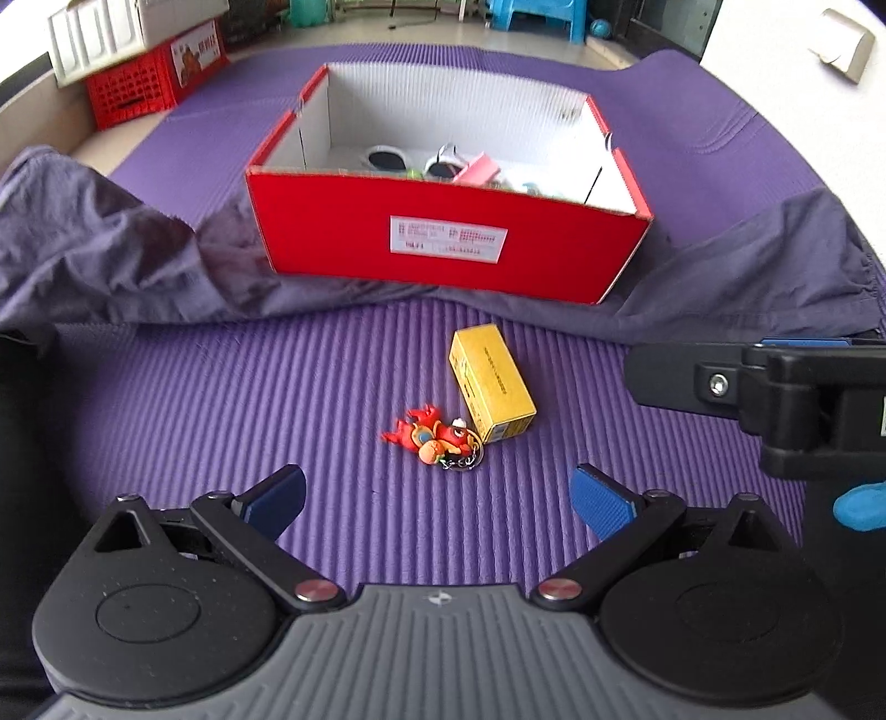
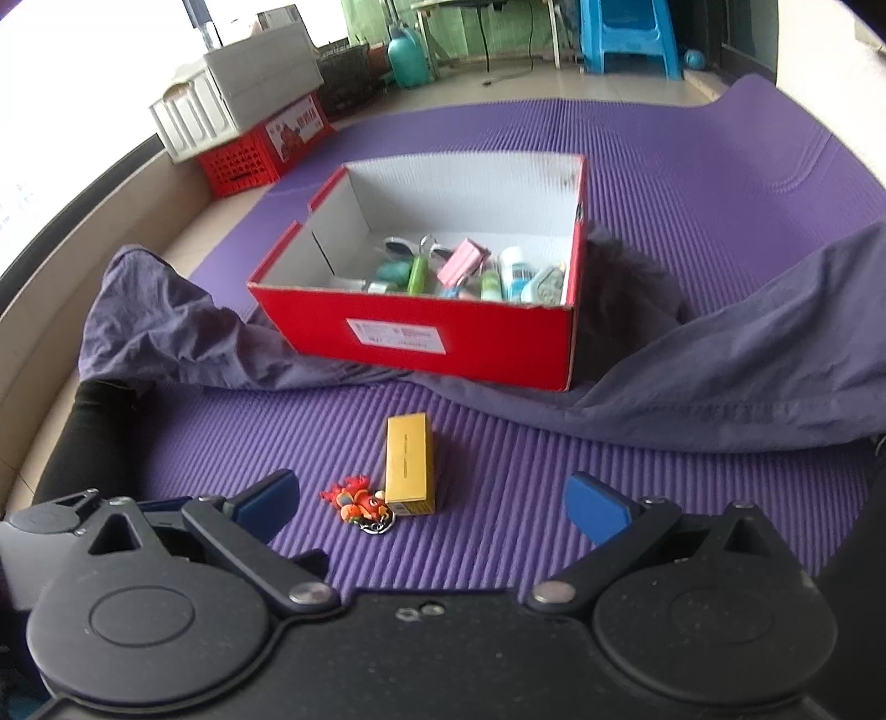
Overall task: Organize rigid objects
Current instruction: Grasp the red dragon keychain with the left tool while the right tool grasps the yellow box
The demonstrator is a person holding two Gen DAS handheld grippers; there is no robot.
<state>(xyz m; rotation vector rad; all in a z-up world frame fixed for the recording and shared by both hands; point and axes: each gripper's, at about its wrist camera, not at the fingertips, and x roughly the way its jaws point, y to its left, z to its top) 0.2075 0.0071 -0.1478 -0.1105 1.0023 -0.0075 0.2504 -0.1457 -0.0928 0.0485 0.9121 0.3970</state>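
The left gripper (image 1: 437, 498) stands wide apart with nothing between its blue pads (image 1: 601, 507), hanging over a ribbed purple mat (image 1: 221, 399). The right gripper (image 2: 429, 507) is likewise spread, empty, over the same mat; in the left wrist view part of its black body juts in from the right edge.

Just beyond the pads lies a small red and orange figure keychain (image 1: 434, 437), flat on the mat, its metal ring toward the gripper. A yellow box (image 1: 490, 382) lies on its side touching the keychain's far right end, its long axis running away from the cameras. In the right wrist view the keychain (image 2: 360, 501) sits just left of the near end of the yellow box (image 2: 408, 462). A black sleeve (image 2: 88, 437) shows at the left edge of that view.

Behind these, a crumpled grey-blue cloth (image 1: 111, 249) stretches across the mat from left to right. A red shoebox (image 1: 443, 243), open, white inside and with a white label on its near wall, sits on the cloth. The right wrist view shows the shoebox (image 2: 432, 338) holding a cluster of small things against its near wall: sunglasses (image 2: 401, 246), a pink item (image 2: 462, 260), green tubes and white-and-blue bottles.

Far left, beyond the mat, a red crate (image 2: 260, 149) carries a white bin (image 2: 221, 105). A blue stool (image 2: 626, 33) stands at the back on the tiled floor.
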